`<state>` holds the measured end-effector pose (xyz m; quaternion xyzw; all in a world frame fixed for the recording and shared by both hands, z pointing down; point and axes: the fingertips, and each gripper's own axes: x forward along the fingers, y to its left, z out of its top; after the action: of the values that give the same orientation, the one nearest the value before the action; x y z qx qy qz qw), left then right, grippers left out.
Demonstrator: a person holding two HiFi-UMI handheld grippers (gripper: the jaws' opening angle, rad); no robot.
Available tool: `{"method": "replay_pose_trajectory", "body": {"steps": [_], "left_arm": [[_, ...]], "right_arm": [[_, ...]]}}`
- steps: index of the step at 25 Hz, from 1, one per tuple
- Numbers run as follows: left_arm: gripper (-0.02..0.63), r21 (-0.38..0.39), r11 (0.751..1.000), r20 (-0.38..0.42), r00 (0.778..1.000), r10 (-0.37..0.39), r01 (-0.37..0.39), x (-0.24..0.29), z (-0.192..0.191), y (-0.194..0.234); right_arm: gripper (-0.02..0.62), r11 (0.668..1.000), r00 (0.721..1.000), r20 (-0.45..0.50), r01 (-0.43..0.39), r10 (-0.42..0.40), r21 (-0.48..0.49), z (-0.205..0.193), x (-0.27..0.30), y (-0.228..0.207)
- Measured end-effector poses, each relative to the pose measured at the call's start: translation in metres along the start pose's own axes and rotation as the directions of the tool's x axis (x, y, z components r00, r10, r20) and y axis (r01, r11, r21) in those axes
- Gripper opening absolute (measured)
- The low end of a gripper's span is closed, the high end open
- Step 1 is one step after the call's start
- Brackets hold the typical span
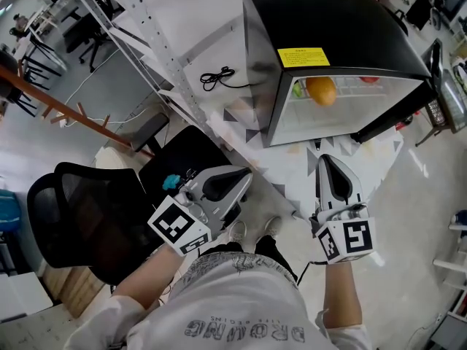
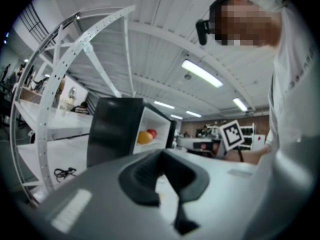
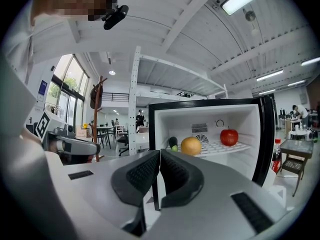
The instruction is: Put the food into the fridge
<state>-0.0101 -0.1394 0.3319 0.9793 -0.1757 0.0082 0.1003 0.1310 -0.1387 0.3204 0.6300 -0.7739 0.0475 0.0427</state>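
R tongs (image 3: pixel 159 153): jaws fully together, nothing btwn. L tongs (image 2: pixel 162 153): tips meet, also empty, just beside R. Fridge (image 3: pixel 240 116) straight ahead of R tongs, door (image 3: pixel 265 139) open on its right side. Food on wire shelf (image 3: pixel 235 148) inside, well beyond tips: orange (image 3: pixel 191 145), apple (image 3: pixel 229 136), dark green item (image 3: pixel 173 143). Black chair (image 1: pixel 87 210) left of L tongs; perforated rack (image 2: pixel 65 84) ahead-left.

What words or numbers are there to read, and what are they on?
"DROWNG", upside down, as far as I can tell: white shirt.
Yellow label on the black fridge: print too small to read.
Small line above the shirt's big word: too blurred.
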Motion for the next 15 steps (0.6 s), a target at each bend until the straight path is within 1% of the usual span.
{"method": "replay_pose_trajectory", "body": {"steps": [15], "left_arm": [[0.009, 0.001, 1.0, 0.008, 1.0, -0.01, 0.01, -0.0013, 0.0023, 0.0005]], "right_arm": [[0.005, 1.0, 1.0, -0.019, 0.0, 0.0, 0.017, -0.0048, -0.0045, 0.007]]}}
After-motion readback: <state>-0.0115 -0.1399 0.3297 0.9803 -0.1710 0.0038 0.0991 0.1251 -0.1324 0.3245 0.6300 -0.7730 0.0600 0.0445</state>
